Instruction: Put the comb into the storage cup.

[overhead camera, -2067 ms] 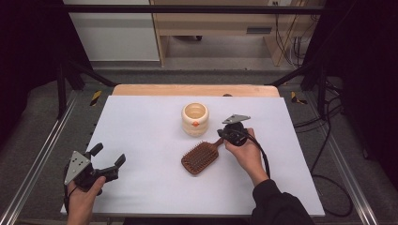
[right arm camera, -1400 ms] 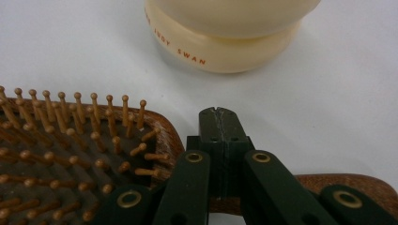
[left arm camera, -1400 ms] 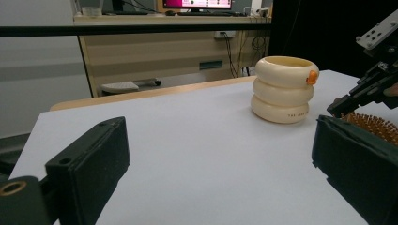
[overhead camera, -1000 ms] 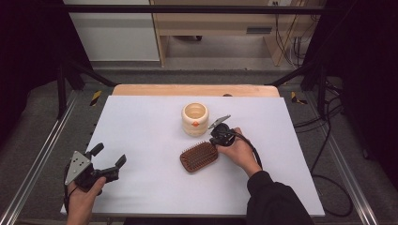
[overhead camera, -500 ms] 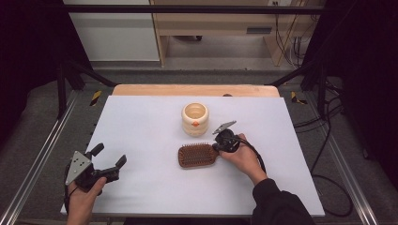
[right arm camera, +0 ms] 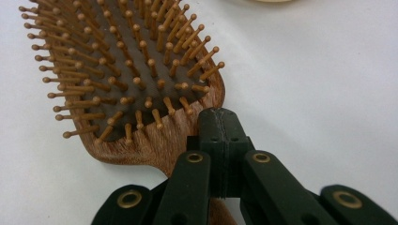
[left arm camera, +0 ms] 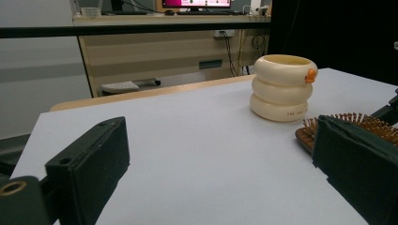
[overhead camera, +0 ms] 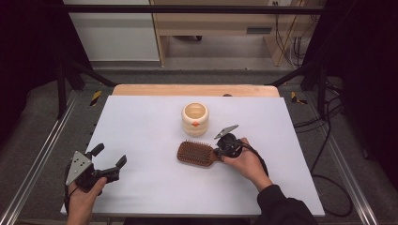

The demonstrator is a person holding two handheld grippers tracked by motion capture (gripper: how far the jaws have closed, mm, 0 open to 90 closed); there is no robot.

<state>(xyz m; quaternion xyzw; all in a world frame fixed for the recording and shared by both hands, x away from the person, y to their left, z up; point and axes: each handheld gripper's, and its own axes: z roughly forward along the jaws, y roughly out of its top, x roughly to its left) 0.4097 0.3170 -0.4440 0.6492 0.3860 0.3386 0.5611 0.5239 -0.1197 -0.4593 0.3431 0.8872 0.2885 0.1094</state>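
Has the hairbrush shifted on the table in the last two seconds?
Yes. The hairbrush, clamped at its handle by the right gripper, has swung from a slant to lie level and slid left, its head now below the cream ringed cup, which stayed put.

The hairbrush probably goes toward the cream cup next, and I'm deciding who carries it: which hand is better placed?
Right. The right gripper is shut on the hairbrush handle, beside the cup. The left gripper sits open at the table's near-left corner, apart from both.
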